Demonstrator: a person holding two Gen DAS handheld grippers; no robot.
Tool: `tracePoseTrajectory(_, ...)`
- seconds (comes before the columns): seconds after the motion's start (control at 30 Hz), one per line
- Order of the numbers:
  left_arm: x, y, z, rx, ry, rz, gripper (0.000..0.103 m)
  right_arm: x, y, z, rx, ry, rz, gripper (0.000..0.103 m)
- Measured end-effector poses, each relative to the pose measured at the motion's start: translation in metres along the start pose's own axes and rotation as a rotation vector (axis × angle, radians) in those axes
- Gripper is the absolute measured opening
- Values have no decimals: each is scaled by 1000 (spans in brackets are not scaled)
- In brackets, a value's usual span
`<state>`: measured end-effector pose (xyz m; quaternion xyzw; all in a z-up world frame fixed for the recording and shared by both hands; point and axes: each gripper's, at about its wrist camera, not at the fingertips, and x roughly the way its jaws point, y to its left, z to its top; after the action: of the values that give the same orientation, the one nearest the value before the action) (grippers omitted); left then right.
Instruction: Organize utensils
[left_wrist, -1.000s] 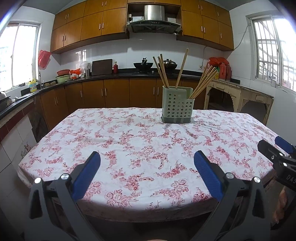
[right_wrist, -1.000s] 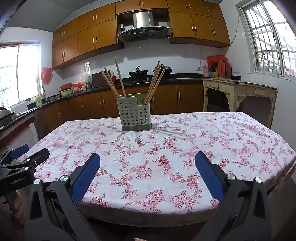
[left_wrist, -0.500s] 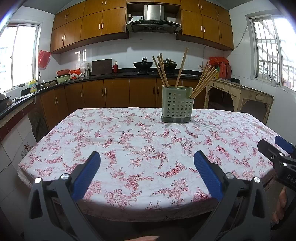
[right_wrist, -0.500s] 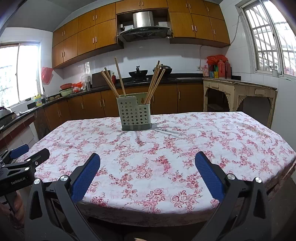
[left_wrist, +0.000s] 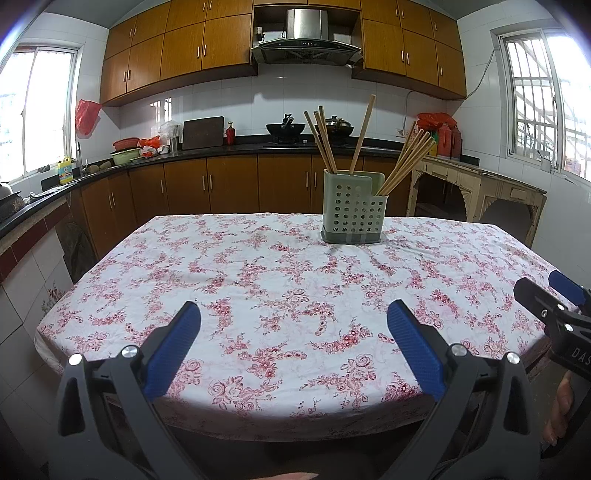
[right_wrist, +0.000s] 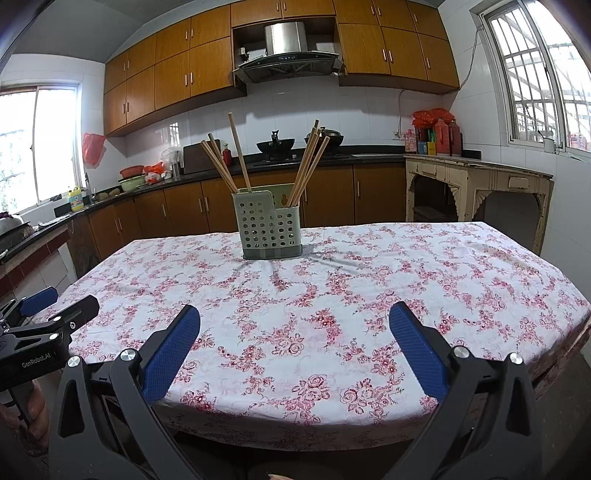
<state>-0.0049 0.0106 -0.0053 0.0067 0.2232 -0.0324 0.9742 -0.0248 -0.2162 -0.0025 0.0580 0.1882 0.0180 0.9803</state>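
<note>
- Left wrist view: your left gripper (left_wrist: 293, 345) hangs over the near edge of the table (left_wrist: 258, 295), its blue-padded fingers (left_wrist: 173, 347) spread wide with nothing between them.
- Left wrist view: the utensil holder (left_wrist: 352, 212), a pale green perforated caddy, stands upright near the far edge of the table, slightly right of centre. Chopsticks (left_wrist: 325, 142) lean out of its taller left compartment, and a second bundle (left_wrist: 406, 164) fans rightward from the lower right compartment.
- Left wrist view: your right gripper (left_wrist: 554, 306) enters at the right edge of the table; from here you cannot tell how far its fingers are parted.
- Right wrist view: your right gripper (right_wrist: 295, 347) sits above the near edge of the floral tablecloth (right_wrist: 332, 295), fingers (right_wrist: 415, 350) set well apart and empty.
- Right wrist view: the utensil holder (right_wrist: 267, 227) stands near the far edge, left of centre, with chopsticks (right_wrist: 221, 162) in both compartments.
- Right wrist view: your left gripper (right_wrist: 40, 317) shows at the near left corner, beside the table edge.
</note>
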Motion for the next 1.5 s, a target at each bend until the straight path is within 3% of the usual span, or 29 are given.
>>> tracePoseTrajectory(1.5, -1, 1, -1, 7, -8, 0, 99, 1, -2, -4, 4, 6, -2, 101)
